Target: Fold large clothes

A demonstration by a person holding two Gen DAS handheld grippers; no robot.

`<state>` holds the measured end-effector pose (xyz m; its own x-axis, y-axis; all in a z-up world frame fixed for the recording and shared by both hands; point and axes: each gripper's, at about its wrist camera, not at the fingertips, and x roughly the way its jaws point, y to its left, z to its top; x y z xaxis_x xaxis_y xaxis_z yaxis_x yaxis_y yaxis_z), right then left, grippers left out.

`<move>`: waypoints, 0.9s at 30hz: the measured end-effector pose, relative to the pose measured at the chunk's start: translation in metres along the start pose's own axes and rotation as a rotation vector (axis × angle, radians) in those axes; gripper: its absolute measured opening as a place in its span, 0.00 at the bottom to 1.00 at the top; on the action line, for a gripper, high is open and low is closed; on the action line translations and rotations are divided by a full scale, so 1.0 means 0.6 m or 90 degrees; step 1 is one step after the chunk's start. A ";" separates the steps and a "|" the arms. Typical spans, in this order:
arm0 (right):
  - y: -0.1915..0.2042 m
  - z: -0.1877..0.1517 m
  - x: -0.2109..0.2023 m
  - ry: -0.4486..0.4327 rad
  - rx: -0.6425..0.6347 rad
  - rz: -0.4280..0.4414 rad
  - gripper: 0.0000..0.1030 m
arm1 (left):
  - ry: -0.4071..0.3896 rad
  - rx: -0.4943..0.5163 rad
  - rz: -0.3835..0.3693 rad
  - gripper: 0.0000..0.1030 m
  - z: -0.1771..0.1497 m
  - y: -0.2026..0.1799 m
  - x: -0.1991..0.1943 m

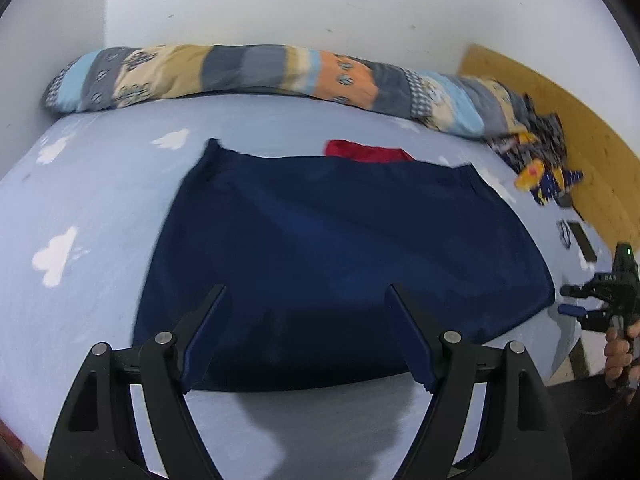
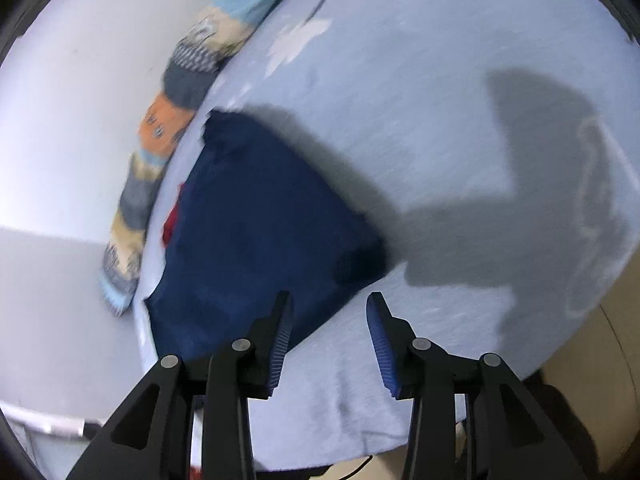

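Note:
A navy blue garment (image 1: 340, 248) lies folded flat on the light blue bed sheet (image 1: 80, 208); it also shows in the right wrist view (image 2: 256, 236). A red piece of cloth (image 1: 364, 151) peeks out at its far edge, also seen in the right wrist view (image 2: 171, 224). My left gripper (image 1: 306, 292) is open and empty, held above the garment's near edge. My right gripper (image 2: 329, 300) is open and empty, above the sheet by the garment's near corner. The right gripper also shows in the left wrist view (image 1: 570, 300), held in a hand off the bed's right side.
A long patchwork bolster (image 1: 256, 76) lies along the white wall behind the garment. A patterned dark and yellow cloth (image 1: 540, 160) sits at the far right by a wooden headboard (image 1: 580, 120). A small dark device (image 1: 584, 240) lies near the bed's right edge.

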<state>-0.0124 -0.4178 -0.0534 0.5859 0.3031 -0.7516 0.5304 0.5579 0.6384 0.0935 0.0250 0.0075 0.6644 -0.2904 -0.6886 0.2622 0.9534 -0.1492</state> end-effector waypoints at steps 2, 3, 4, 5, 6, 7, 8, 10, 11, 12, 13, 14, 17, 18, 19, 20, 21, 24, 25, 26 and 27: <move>0.009 -0.005 0.015 0.005 -0.012 0.000 0.44 | 0.008 0.012 -0.007 0.76 0.000 -0.019 0.011; 0.011 -0.006 0.024 0.012 -0.012 0.007 0.44 | 0.013 0.020 -0.009 0.76 0.000 -0.027 0.018; 0.011 -0.009 0.038 0.025 -0.006 0.019 0.47 | 0.018 0.031 -0.011 0.76 0.000 -0.037 0.026; 0.008 -0.012 0.053 0.038 0.006 0.021 0.47 | 0.021 0.040 -0.010 0.76 -0.002 -0.045 0.030; 0.003 -0.015 0.065 0.045 0.020 0.019 0.47 | 0.024 0.054 -0.008 0.76 -0.002 -0.055 0.038; -0.003 -0.016 0.075 0.049 0.033 0.019 0.47 | 0.026 0.064 -0.006 0.76 -0.003 -0.062 0.043; -0.013 -0.016 0.086 0.052 0.057 0.032 0.48 | 0.030 0.074 -0.005 0.76 -0.002 -0.070 0.052; -0.024 -0.007 0.096 0.041 0.088 0.066 0.51 | 0.042 0.082 -0.010 0.76 -0.001 -0.082 0.068; -0.026 -0.001 0.097 0.035 0.095 0.076 0.50 | 0.049 0.080 -0.012 0.76 -0.001 -0.086 0.077; -0.029 0.006 0.096 0.024 0.105 0.091 0.50 | 0.058 0.071 -0.018 0.76 0.001 -0.090 0.088; -0.033 0.019 0.095 0.004 0.124 0.113 0.50 | 0.071 0.059 -0.029 0.76 0.002 -0.092 0.100; -0.035 0.028 0.099 0.003 0.134 0.123 0.50 | 0.080 0.050 -0.038 0.76 0.003 -0.093 0.108; -0.028 0.066 0.124 0.027 0.136 0.127 0.55 | 0.104 0.025 -0.052 0.76 0.009 -0.097 0.139; -0.021 0.077 0.133 0.045 0.125 0.127 0.56 | 0.108 0.023 -0.051 0.76 0.010 -0.097 0.147; -0.011 0.091 0.138 0.062 0.102 0.131 0.56 | 0.111 0.021 -0.050 0.76 0.012 -0.097 0.153; 0.005 0.107 0.143 0.086 0.061 0.138 0.55 | 0.114 0.014 -0.048 0.76 0.015 -0.096 0.161; 0.018 0.115 0.144 0.103 0.031 0.148 0.55 | 0.117 0.006 -0.048 0.76 0.017 -0.094 0.165; 0.040 0.122 0.125 0.113 -0.038 0.187 0.55 | 0.122 -0.030 -0.065 0.76 0.025 -0.087 0.176; 0.043 0.123 0.118 0.107 -0.050 0.196 0.55 | 0.121 -0.040 -0.072 0.76 0.028 -0.087 0.178; 0.042 0.123 0.120 0.109 -0.060 0.192 0.55 | 0.118 -0.047 -0.082 0.76 0.032 -0.089 0.180; 0.041 0.122 0.133 0.118 -0.073 0.149 0.55 | 0.117 -0.049 -0.087 0.76 0.035 -0.093 0.182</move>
<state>0.0923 -0.4363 -0.0854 0.5566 0.5633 -0.6106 0.3154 0.5367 0.7826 0.1662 -0.0617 -0.0442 0.4864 -0.4047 -0.7744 0.2826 0.9115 -0.2989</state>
